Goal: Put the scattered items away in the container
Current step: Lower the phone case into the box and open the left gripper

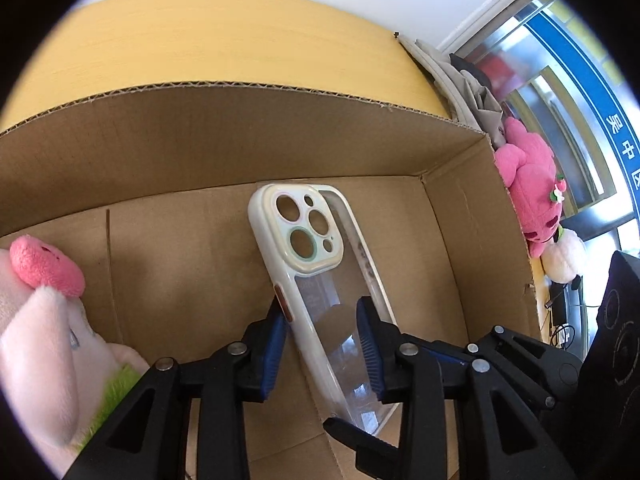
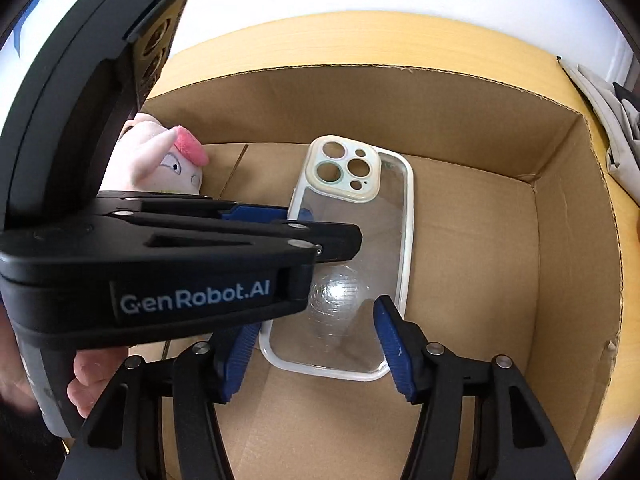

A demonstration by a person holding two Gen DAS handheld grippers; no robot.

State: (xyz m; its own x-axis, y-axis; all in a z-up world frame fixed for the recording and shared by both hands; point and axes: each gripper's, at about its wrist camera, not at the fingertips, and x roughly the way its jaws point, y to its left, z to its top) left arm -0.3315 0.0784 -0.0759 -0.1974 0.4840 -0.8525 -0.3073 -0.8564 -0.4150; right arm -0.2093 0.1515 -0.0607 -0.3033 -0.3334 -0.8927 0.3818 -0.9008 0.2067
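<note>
My left gripper (image 1: 320, 320) pointed steeply down into the cardboard box (image 1: 240, 88). Its jaws were drawn narrow on the clear phone case (image 1: 320, 280), with one blue pad against the white rim beside the orange button and the other against the clear back. The case was already inside the box, its camera end towards the far wall. I could not tell whether its near end lay on the floor or hung from my pinch.

My right gripper (image 2: 316, 316) straddled that near end. Its jaws were spread, one pad just beside a corner and the other over the opposite corner, and neither was plainly pressing.

The first risk I judged was the grip. The clear plastic looked slick and my left pads held only a small patch of it, so the case could have swivelled or slid out and landed on edge against the wall instead of flat.

The second was crowding. Both sets of fingers met over one thin shell, so if my right jaws had bitten while the left held on, the case could have flexed or sprung away. My fingers could also have knocked each other.

The third was the pink pig plush (image 1: 48, 320) in the box close on my left. A careless pull-out could have snagged it or dragged the case with me.
</note>
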